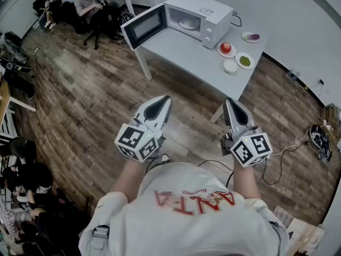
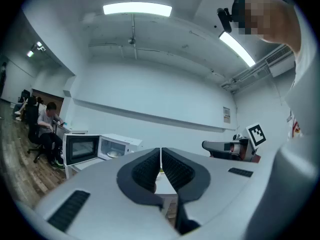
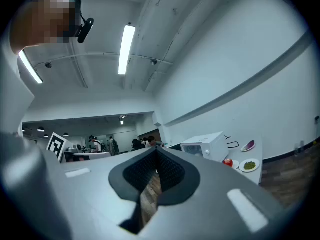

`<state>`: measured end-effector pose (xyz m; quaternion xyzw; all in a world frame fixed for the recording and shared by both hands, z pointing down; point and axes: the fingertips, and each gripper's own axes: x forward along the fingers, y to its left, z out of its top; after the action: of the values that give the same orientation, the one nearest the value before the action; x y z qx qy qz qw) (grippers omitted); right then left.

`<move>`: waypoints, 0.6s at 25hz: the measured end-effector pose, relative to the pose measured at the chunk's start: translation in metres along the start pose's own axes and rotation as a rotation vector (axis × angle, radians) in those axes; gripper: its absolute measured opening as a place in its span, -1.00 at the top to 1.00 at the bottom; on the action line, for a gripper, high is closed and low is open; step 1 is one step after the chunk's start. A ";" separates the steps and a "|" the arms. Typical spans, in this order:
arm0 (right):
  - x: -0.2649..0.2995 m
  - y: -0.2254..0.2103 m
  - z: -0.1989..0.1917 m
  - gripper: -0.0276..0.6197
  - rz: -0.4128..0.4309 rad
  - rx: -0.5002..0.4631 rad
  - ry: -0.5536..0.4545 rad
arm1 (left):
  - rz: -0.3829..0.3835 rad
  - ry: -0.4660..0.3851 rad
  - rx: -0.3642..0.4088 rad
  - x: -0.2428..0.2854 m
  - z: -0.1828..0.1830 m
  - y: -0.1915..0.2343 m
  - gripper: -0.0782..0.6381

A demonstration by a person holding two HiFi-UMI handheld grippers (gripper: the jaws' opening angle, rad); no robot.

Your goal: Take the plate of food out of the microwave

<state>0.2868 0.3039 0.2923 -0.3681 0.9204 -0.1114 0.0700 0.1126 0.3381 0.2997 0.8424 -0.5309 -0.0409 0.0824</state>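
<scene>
plate (image 1: 189, 23): pale, round, flat, lying on the cavity floor inside the microwave (image 1: 213, 9); whatever is on it is too small to make out

microwave: white box at 12 o'clock in head view, on the far end of the white tabletop (image 1: 176, 49). door (image 1: 144, 26) is swung wide open toward 9 o'clock, dark window, cavity exposed. knobs (image 1: 208, 34) are on its 3 o'clock side

on the same tabletop, at 3 to 4 o'clock of the microwave: tomato dish (image 1: 226, 48), green-food dish (image 1: 245, 61), white bowl (image 1: 230, 66), purple-item dish (image 1: 251, 37)

left tongs (image 1: 161, 104): clenched, pads meet, nothing between them. held level, nose toward 1 o'clock, over the wood floor (image 1: 96, 100) at 6 o'clock of the tabletop, well apart from the microwave

right tongs (image 1: 233, 105): also clenched and empty, level, nose toward 12 o'clock, just short of the tabletop's near corner, touching nothing

both tongs sit side by side with a clear gap between them. left marker cube (image 1: 138, 141) and right marker cube (image 1: 251, 149) are at the rear ends. bare left forearm (image 1: 130, 177) and right forearm (image 1: 244, 180) reach forward from a white T-shirt (image 1: 197, 220)
</scene>
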 end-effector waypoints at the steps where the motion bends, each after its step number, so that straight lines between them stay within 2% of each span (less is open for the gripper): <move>1: 0.002 0.001 -0.001 0.92 0.003 0.002 0.003 | -0.001 0.003 -0.001 0.001 0.000 0.002 0.73; 15: 0.010 0.004 -0.010 0.92 0.003 0.008 0.025 | 0.002 0.014 -0.011 -0.001 -0.003 0.008 0.73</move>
<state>0.2751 0.3014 0.3000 -0.3650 0.9213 -0.1197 0.0603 0.1052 0.3359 0.3043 0.8417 -0.5310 -0.0378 0.0906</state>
